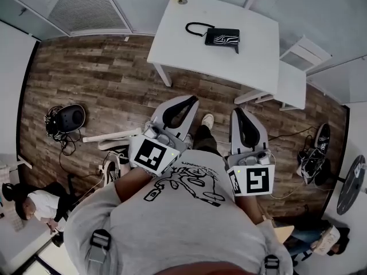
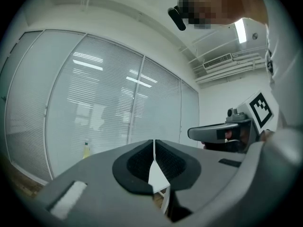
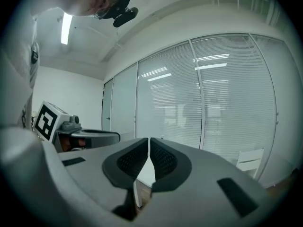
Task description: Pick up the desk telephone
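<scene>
Plainly the desk telephone [image 1: 222,37] lies untouched on the white table [image 1: 189,50], towards the table's far side, its cord looped beside it. The left tongs [image 1: 190,101] and right tongs [image 1: 237,112] are both closed on nothing, well short of the table. Best to step closer, open one pair wide, and meet the telephone's body squarely.

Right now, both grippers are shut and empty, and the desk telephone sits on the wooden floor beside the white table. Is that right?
Not quite. The head view shows the desk telephone lying on top of the white table, not on the floor. The rest holds: the left gripper and the right gripper are both shut and empty.
</scene>
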`<action>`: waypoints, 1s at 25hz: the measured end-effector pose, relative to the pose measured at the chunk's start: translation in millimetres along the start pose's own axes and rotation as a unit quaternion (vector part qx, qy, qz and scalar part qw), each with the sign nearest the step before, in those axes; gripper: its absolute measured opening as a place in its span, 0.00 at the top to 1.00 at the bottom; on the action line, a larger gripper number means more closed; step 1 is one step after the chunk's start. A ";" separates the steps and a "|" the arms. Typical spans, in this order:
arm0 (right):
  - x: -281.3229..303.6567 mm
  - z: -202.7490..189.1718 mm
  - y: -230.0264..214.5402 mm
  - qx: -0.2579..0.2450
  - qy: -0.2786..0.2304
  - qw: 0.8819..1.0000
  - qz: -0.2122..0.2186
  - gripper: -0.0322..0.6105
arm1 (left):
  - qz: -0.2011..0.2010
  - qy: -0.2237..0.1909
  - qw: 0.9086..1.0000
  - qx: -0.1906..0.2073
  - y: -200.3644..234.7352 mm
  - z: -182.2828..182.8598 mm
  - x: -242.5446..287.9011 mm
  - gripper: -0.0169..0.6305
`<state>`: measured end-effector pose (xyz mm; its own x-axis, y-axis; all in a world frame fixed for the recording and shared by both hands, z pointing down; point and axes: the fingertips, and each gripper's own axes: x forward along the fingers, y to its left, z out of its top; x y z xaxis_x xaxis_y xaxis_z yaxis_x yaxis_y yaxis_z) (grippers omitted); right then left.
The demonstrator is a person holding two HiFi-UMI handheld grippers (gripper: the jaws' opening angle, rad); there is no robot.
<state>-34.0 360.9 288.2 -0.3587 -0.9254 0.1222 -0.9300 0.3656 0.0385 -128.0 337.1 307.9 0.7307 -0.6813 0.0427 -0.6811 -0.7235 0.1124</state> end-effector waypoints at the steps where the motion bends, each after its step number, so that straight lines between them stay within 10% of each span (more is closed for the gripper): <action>1: 4.2 0.1 -2.3 -0.001 0.000 1.000 0.000 0.93 | -0.001 0.000 1.000 0.001 2.5 0.4 3.8 0.95; 25: 110.6 2.7 -178.5 0.012 -0.004 1.000 0.024 0.93 | 0.020 0.009 1.000 0.002 32.6 12.4 208.1 0.95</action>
<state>92.1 193.0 292.1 -0.4028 -0.9080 0.1156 -0.9136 0.4064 0.0090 1.3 170.3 308.1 0.7035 -0.7078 0.0649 -0.7101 -0.6959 0.1072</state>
